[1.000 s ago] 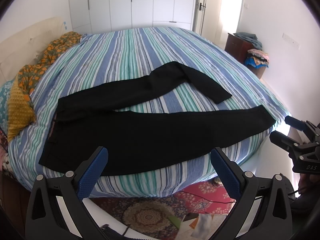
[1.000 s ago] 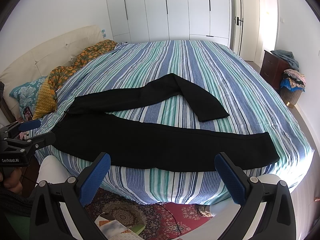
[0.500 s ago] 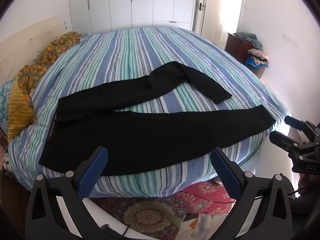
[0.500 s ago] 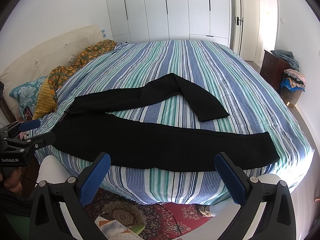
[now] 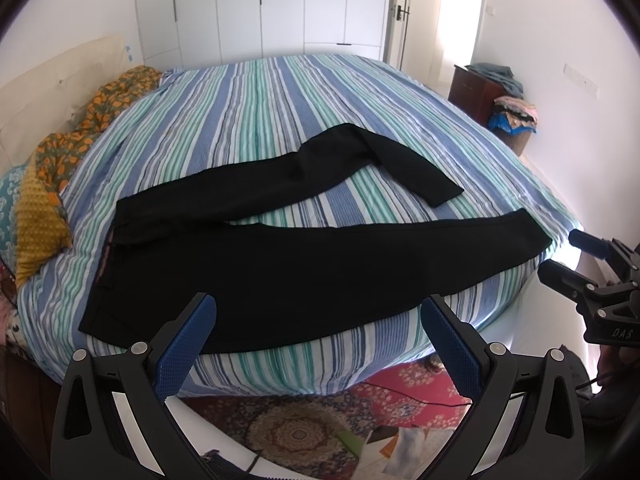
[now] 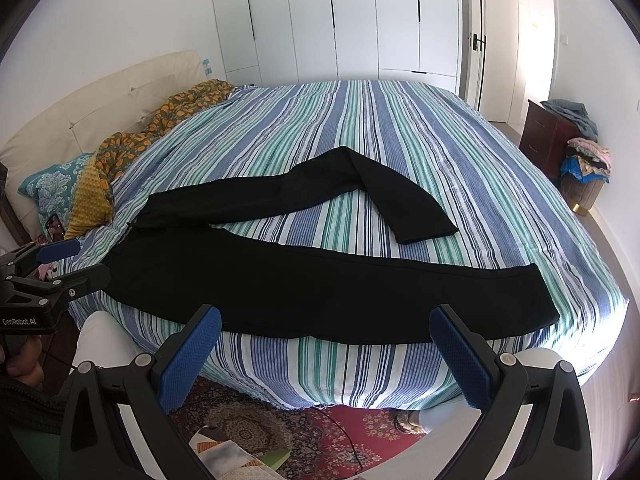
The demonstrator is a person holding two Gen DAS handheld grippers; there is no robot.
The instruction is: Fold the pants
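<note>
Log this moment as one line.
pants: unfolded on bed | far leg bent | left tongs: open, empty | right tongs: open, empty

Both wrist cameras sit low off the bed's (image 5: 280, 92) near edge, facing 12 o'clock toward the wardrobe (image 6: 360, 20). The left camera stands left of the right. Both take in the whole bed, with each view catching the other's gripper.

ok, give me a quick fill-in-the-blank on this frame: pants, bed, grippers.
1. The black pants lie on a bed with a ____ cover.
2. The far leg is bent; the near leg lies ____.
3. Both the left gripper and the right gripper are ____ and hold nothing.
4. The waistband points toward the ____ side of both views.

Missing: striped; straight; open; left
</note>
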